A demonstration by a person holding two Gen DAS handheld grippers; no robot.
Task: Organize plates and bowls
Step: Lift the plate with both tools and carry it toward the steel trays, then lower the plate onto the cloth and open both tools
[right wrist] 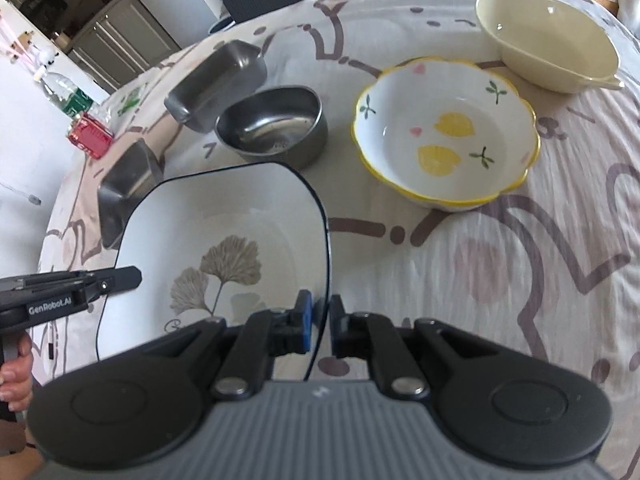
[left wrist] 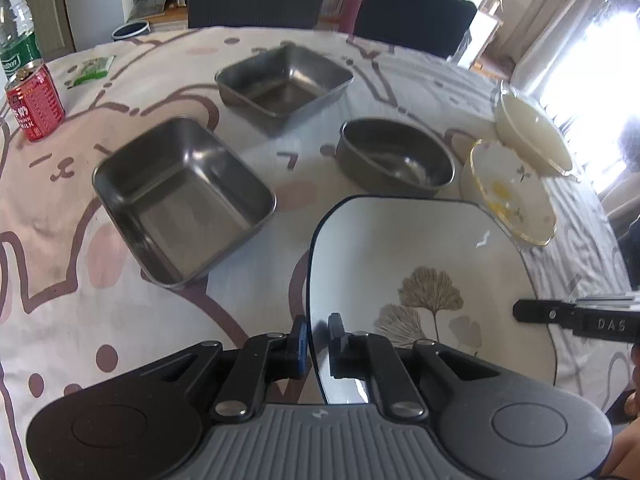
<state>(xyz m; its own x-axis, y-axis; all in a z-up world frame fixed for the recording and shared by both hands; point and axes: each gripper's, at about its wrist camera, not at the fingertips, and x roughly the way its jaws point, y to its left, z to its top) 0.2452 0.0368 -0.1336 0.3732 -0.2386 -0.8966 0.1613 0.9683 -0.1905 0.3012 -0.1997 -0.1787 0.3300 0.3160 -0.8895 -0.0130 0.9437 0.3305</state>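
**Ginkgo plate gripped at both edges, above the cloth**

While the ginkgo plate [left wrist: 420,264] sits between both tools, the left gripper [left wrist: 318,344] has its jaws narrowed onto the plate's left rim, one pad on each face. The right gripper [right wrist: 320,326] is likewise pinched on the opposite rim. From the edge shadow, the plate looks lifted or tilted off the tablecloth [right wrist: 500,300]; I cannot tell whether any part touches it.

Relative to the plate: near tray [left wrist: 184,200] just left, far tray [left wrist: 284,80] beyond that. Steel bowl [right wrist: 274,128] directly behind. Lemon bowl [right wrist: 444,136] behind-right, apparently a nested pair. Cream bowl [right wrist: 548,36] farther behind-right.

Risks, my judgement:
- Glazed rim, small pads: uneven pull between the hands could slip one grip, dropping that side.
- Forward travel may clip the steel bowl's rim.
- Loose cloth may snag a dragged edge.
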